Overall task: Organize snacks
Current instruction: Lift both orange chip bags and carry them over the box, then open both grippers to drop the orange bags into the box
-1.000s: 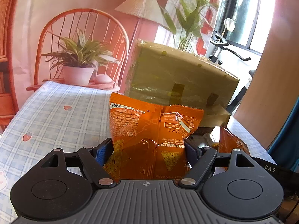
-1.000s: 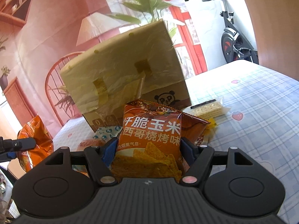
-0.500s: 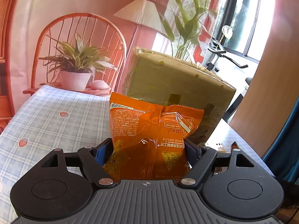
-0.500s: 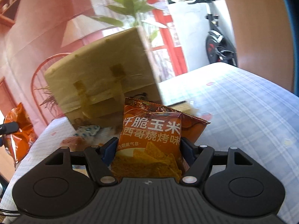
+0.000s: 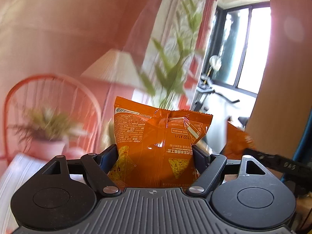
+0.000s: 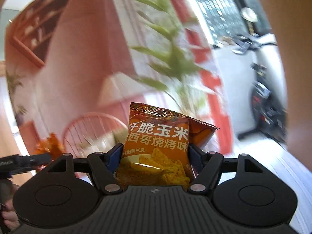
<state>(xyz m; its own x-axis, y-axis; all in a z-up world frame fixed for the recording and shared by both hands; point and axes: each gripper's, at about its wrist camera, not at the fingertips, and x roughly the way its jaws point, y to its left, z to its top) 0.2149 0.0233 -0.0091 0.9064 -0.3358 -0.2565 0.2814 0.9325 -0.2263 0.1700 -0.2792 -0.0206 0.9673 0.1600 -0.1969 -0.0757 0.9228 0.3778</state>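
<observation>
Low in both frames, each gripper pinches a glossy orange corn-chip packet: left gripper point(image 5: 155, 154) on its back-facing packet point(image 5: 159, 146), right gripper point(image 6: 154, 156) on its front-facing packet point(image 6: 158, 146). Since a second ago both views have swung upward, losing the beige bag; judging by that, the packets are being lifted toward its opening.

One chip bag point(image 5: 161, 148) is standing upright between the fingers of the left gripper point(image 5: 156, 156), and a second chip bag point(image 6: 158, 148) is sitting likewise in the right gripper point(image 6: 154, 156). Behind them a lamp point(image 5: 113, 68) is standing left of a tall plant point(image 5: 171, 72); an exercise bike point(image 6: 267, 93) is standing farther right.
</observation>
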